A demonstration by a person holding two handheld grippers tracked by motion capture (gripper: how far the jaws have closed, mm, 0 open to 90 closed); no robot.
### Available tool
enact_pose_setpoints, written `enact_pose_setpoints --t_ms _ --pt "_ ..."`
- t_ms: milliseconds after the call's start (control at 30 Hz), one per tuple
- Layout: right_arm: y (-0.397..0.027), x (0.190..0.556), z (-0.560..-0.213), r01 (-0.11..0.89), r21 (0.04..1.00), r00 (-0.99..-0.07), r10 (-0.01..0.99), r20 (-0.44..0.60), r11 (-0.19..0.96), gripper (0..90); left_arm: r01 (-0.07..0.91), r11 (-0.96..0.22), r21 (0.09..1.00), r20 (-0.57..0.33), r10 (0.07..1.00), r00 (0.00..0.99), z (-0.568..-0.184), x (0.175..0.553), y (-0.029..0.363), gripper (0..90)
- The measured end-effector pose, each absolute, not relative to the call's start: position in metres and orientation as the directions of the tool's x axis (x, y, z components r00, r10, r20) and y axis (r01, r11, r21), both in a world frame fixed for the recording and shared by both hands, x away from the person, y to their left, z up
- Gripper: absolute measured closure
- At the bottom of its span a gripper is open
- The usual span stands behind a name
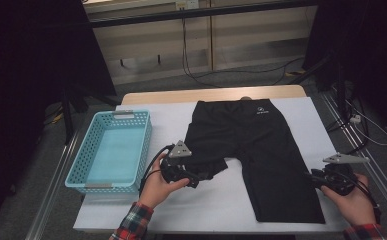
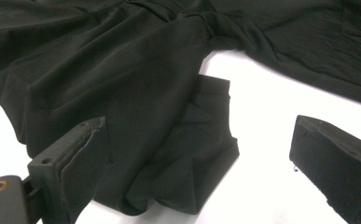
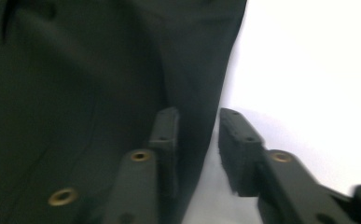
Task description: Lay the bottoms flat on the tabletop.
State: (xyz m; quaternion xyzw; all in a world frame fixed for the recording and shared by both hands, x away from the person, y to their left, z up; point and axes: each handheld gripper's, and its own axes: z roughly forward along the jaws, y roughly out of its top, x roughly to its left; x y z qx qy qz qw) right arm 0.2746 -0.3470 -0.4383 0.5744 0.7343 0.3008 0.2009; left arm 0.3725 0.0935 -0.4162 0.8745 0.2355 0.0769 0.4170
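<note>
Right gripper [image 3: 197,140] fingers [image 3: 236,140] straddle shorts [image 3: 75,93] edge, apart.

Black shorts [image 1: 258,145] are lying flat on the white worktop [image 1: 301,107], waistband facing the far edge with a small pale logo showing. One leg is stretching long toward the near edge; the other is lying folded and bunched.
</note>
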Motion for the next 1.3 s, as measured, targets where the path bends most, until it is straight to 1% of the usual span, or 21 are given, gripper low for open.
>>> enact_pose_setpoints --t_ms 100,200,300,400,433,500,533,567,667,733,1000,1033,1067,1167,1233,1300 --pt "-0.345 0.285 -0.436 0.709 0.688 -0.247 0.968 0.035 0.156 60.4 0.348 -0.54 0.767 -0.063 0.476 0.877 -0.416 0.372 0.093 5.4" --pt "-0.344 0.3 -0.438 0.702 0.698 -0.228 0.973 0.035 0.139 60.4 0.347 -0.54 0.767 -0.063 0.475 0.878 -0.416 0.372 0.092 5.4" --pt "-0.344 0.314 -0.441 0.707 0.699 -0.215 0.975 0.061 0.112 62.1 0.35 -0.544 0.762 -0.064 0.475 0.878 -0.417 0.372 0.092 5.4" --pt "-0.346 0.33 -0.445 0.715 0.692 -0.186 0.981 0.06 0.093 68.5 0.348 -0.543 0.764 -0.064 0.473 0.879 -0.417 0.372 0.093 5.4" --pt "-0.346 0.334 -0.447 0.726 0.682 -0.189 0.979 0.074 0.089 75.2 0.348 -0.54 0.766 -0.066 0.473 0.878 -0.417 0.372 0.094 5.4" --pt "-0.345 0.337 -0.449 0.73 0.676 -0.194 0.979 0.063 0.101 84.6 0.352 -0.543 0.763 -0.065 0.477 0.877 -0.417 0.372 0.095 5.4" --pt "-0.345 0.337 -0.449 0.734 0.67 -0.213 0.974 0.072 0.111 90.0 0.351 -0.537 0.767 -0.067 0.477 0.876 -0.418 0.373 0.096 5.4" --pt "-0.346 0.337 -0.449 0.737 0.668 -0.208 0.974 0.085 0.099 90.0 0.354 -0.539 0.764 -0.067 0.48 0.875 -0.418 0.372 0.096 5.4" --pt "-0.349 0.336 -0.448 0.738 0.668 -0.191 0.98 0.063 0.101 90.0 0.357 -0.538 0.764 -0.068 0.483 0.873 -0.418 0.372 0.098 5.4" --pt "-0.35 0.335 -0.447 0.735 0.669 -0.19 0.981 0.041 0.114 90.0 0.354 -0.535 0.767 -0.065 0.485 0.872 -0.417 0.372 0.098 5.4" --pt "-0.353 0.33 -0.448 0.729 0.674 -0.197 0.979 0.041 0.119 90.0 0.358 -0.541 0.761 -0.067 0.483 0.873 -0.418 0.372 0.099 5.4" --pt "-0.353 0.329 -0.448 0.727 0.676 -0.202 0.979 0.041 0.121 87.6 0.357 -0.541 0.761 -0.067 0.483 0.873 -0.418 0.372 0.099 5.4" --pt "-0.352 0.328 -0.448 0.721 0.682 -0.202 0.979 0.035 0.125 81.7 0.359 -0.54 0.762 -0.068 0.484 0.872 -0.418 0.372 0.099 5.4" --pt "-0.348 0.325 -0.444 0.696 0.703 -0.216 0.976 0.015 0.143 68.3 0.36 -0.538 0.762 -0.068 0.487 0.871 -0.418 0.372 0.099 5.4" --pt "-0.343 0.323 -0.439 0.677 0.717 -0.225 0.974 -0.009 0.163 61.6 0.359 -0.538 0.763 -0.067 0.486 0.871 -0.418 0.372 0.099 5.4" --pt "-0.335 0.322 -0.435 0.658 0.732 -0.254 0.967 -0.001 0.174 58.1 0.361 -0.539 0.761 -0.068 0.487 0.871 -0.419 0.372 0.099 5.4"
